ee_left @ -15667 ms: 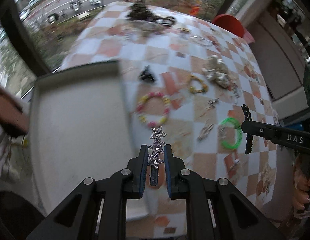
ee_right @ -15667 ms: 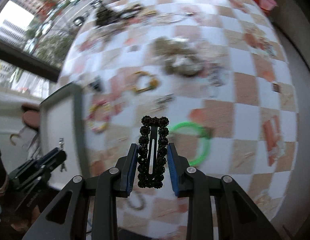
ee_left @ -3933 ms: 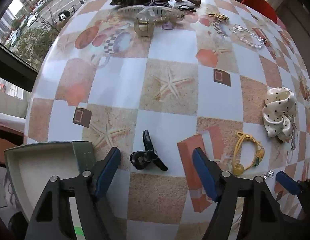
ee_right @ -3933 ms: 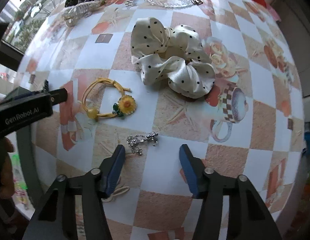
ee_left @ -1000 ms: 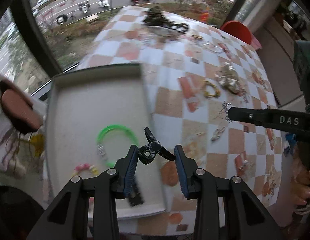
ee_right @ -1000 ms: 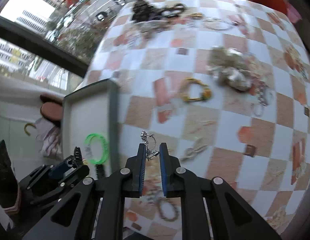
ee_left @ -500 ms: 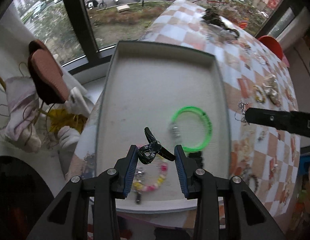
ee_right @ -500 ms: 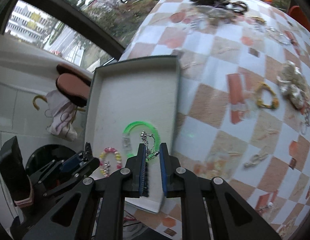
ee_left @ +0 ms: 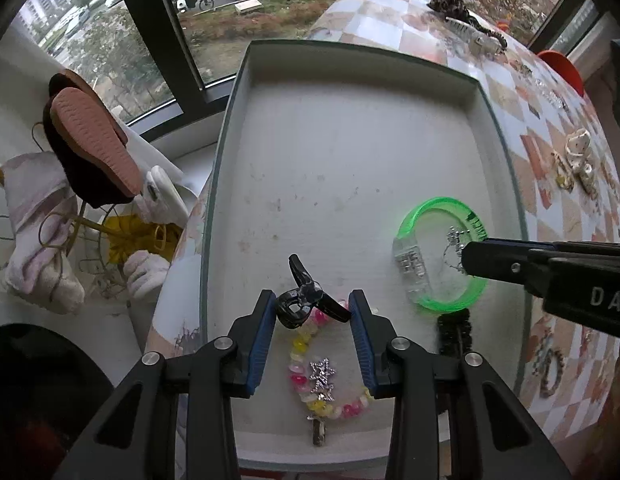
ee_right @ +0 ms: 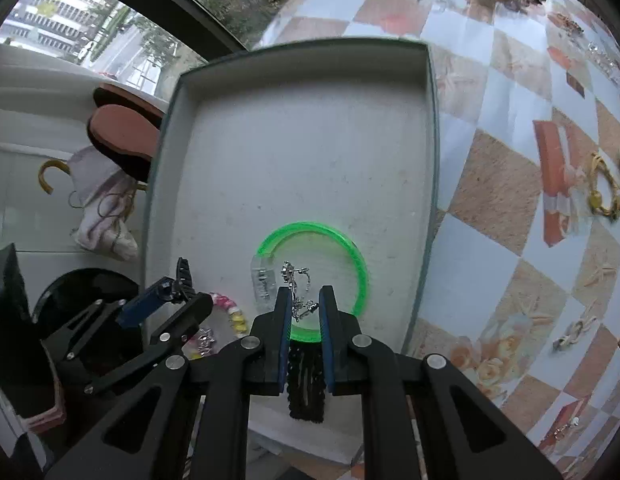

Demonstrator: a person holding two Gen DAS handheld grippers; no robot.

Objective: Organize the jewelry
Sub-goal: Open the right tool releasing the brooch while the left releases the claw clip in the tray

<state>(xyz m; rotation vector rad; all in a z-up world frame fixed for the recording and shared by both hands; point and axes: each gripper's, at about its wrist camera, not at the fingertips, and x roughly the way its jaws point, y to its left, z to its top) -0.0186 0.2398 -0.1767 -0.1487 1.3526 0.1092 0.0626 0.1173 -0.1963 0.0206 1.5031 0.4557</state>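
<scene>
My left gripper (ee_left: 311, 310) is shut on a small black claw hair clip (ee_left: 306, 298) and hangs over the near part of the grey tray (ee_left: 349, 64). My right gripper (ee_right: 304, 302) is shut on a silver chain earring (ee_right: 296, 284), just above the green bangle (ee_right: 349, 248) in the tray. From the left wrist view the earring (ee_left: 453, 246) dangles at the right gripper's tip over the bangle (ee_left: 425, 210). Below lie a pink and yellow bead bracelet (ee_left: 300, 354), a silver star clip (ee_left: 321, 376) and a black beaded clip (ee_right: 306, 384).
The tray sits at the table's edge beside a window sill with a slipper (ee_left: 98, 148) and cloths. On the checkered tablecloth (ee_right: 509, 92) lie a yellow flower hair tie (ee_right: 601, 196), a dotted scrunchie (ee_left: 575, 148) and a pile of hair clips (ee_left: 465, 28) at the far end.
Both grippers have swung left from over the tablecloth to above the tray and come down closer to it, each still holding its piece.
</scene>
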